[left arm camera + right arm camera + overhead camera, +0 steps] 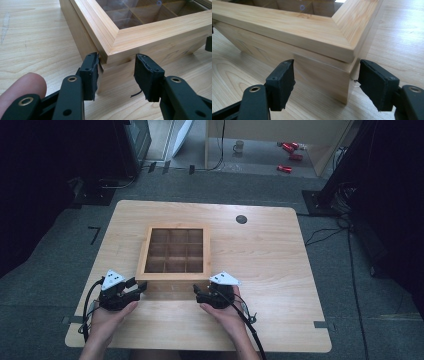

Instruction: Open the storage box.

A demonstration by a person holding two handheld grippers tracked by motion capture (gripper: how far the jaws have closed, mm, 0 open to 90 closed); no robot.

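Note:
A light wooden box (172, 276) with a glass-paned lid over a grid of compartments stands mid-table, lid down. My left gripper (140, 289) is at its near left corner. In the left gripper view that corner of the box (155, 32) sits between the jaws of the left gripper (118, 75), with one pad (91, 75) against the side wall and the other on the front face, so it is shut on it. My right gripper (197, 294) is at the near right corner. In the right gripper view the right gripper (327, 85) straddles the corner of the box (287, 27) with a gap at the outer pad (374, 85), so it is open.
The wooden table (260, 270) has bare surface around the box and a black round grommet (241, 219) behind it. A cable (250, 320) trails from the right gripper toward the near edge. A mug (239, 146) and red items (290, 147) lie on the floor far behind.

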